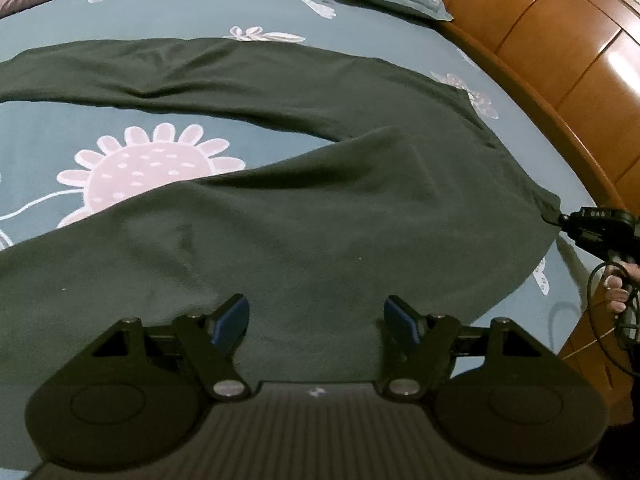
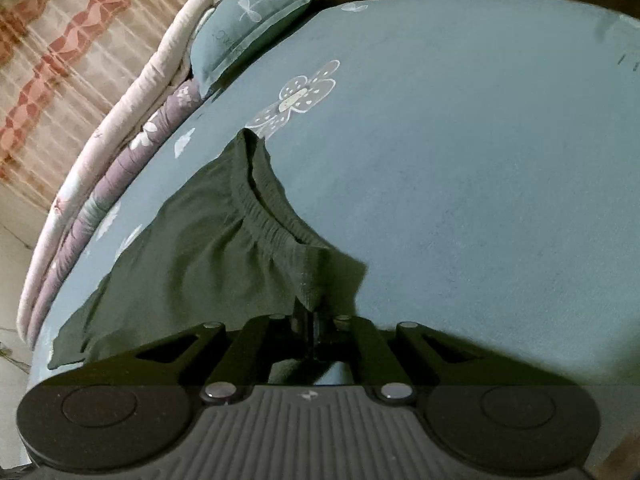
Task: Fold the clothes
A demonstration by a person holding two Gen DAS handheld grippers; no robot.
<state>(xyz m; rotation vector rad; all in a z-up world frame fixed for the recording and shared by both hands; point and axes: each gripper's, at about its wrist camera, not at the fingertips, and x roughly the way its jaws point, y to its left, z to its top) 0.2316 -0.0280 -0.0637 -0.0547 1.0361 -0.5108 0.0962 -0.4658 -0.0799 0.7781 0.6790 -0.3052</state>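
While the dark green trousers (image 1: 304,216) lie spread out on the blue bed sheet (image 1: 48,152) with its big pink flower (image 1: 148,172), the left gripper (image 1: 316,320) hangs just above one leg of them. Its two blue pads (image 1: 232,322) are wide apart, with only cloth far below them, and they grip nothing. The two legs of the trousers run off to the left, with a strip of sheet between them. Over at the waist end, near the wooden bed frame (image 1: 560,60), the right gripper (image 2: 314,320) has its fingers pressed tight together on a corner of the stretchy waistband (image 2: 272,216). That pinched bit of cloth is pulled up a little into a point. A hand (image 1: 622,292) holds the handle of that gripper at the edge of the bed. A blue pillow (image 2: 248,28) sits at the far end of the bed, beside a rolled purple and white quilt (image 2: 120,152). A striped curtain (image 2: 60,40) hangs behind them.
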